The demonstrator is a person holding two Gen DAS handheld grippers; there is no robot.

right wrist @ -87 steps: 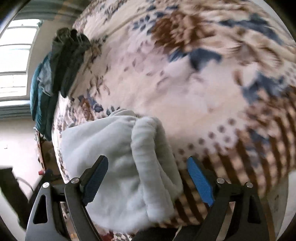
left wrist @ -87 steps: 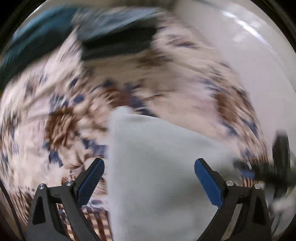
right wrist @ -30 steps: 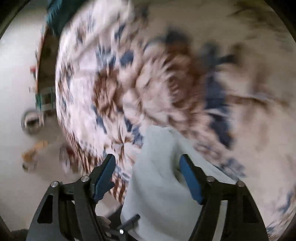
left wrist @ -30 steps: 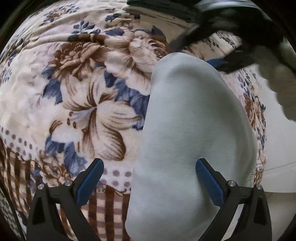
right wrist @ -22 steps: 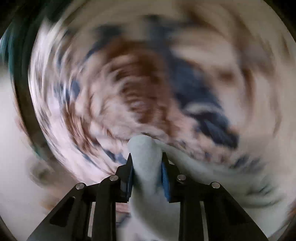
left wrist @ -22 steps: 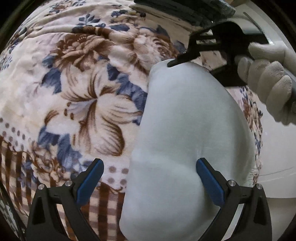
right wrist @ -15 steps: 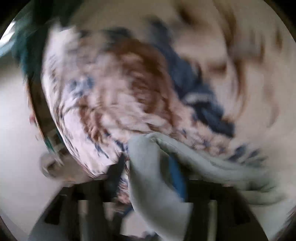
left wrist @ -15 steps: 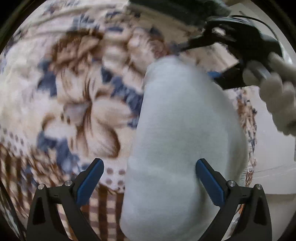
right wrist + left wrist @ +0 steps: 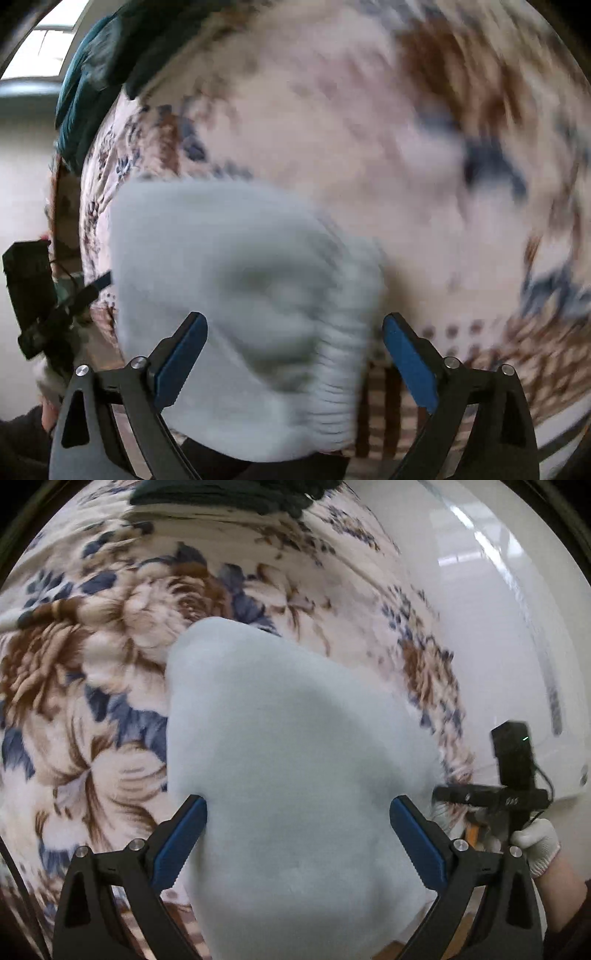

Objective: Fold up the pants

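- Two grippers are hovering over one folded garment, with the pants as the landmark for every entry below.
- Pants [image 9: 295, 760]: pale blue fleece, folded into a thick bundle, lying on the floral blanket [image 9: 110, 657] that is covering the bed; in the right wrist view the same pants [image 9: 240, 295] are showing a ribbed band along the edge nearest the camera.
- Left gripper [image 9: 297, 838]: jaws standing wide apart, one blue pad on either side of the pants, neither pad pressing the cloth; nothing is being held.
- Right gripper [image 9: 293, 354]: jaws have just been opening and are now spread wide, straddling the pants without gripping them; the picture is blurred.
- Gloved hand [image 9: 535, 842]: white knit glove, to the right of the pants in the left wrist view, holding the black handle of the other gripper.
- Dark clothes [image 9: 229, 496]: a heap lying on the blanket well beyond the pants, at the far edge of the bed.
- Teal garment [image 9: 92, 74]: beyond the pants and to their left in the right wrist view, lying at the blanket's edge.
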